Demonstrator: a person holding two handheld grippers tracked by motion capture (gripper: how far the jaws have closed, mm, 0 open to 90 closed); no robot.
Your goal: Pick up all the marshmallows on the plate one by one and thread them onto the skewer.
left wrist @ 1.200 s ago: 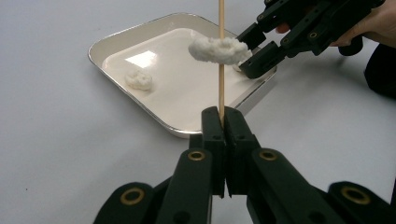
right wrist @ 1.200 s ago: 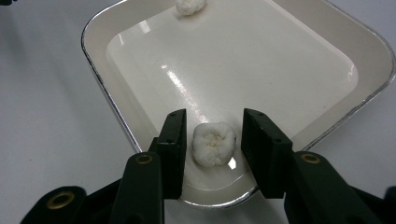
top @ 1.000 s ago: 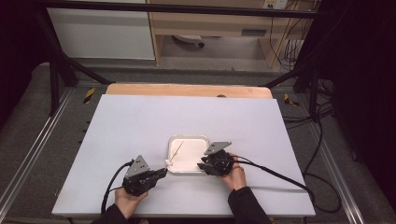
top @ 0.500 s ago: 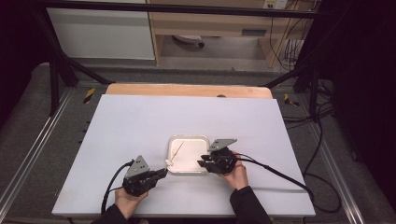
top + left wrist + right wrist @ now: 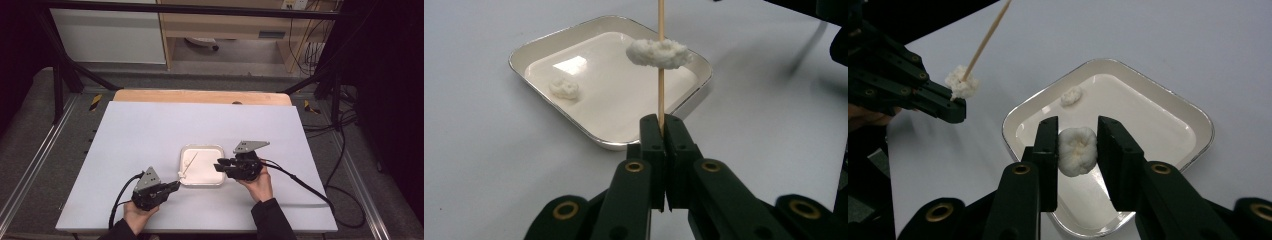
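While the left tool [image 5: 663, 131] stays pressed together on the thin wooden skewer [image 5: 660, 75], one soft white dough lump [image 5: 659, 52] is already threaded. The right tool [image 5: 1077, 150] pinches a second white ball [image 5: 1077, 151] above the shallow white square tray [image 5: 186, 180], at 3 o'clock of the skewer. Risks, as I judge: squeeze crushes the ball; off-centre push misses the tip; skewer bends or slips.

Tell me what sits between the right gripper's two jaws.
A white dough ball sits pinched between the jaws of the right gripper, above the white tray, in the right gripper view.
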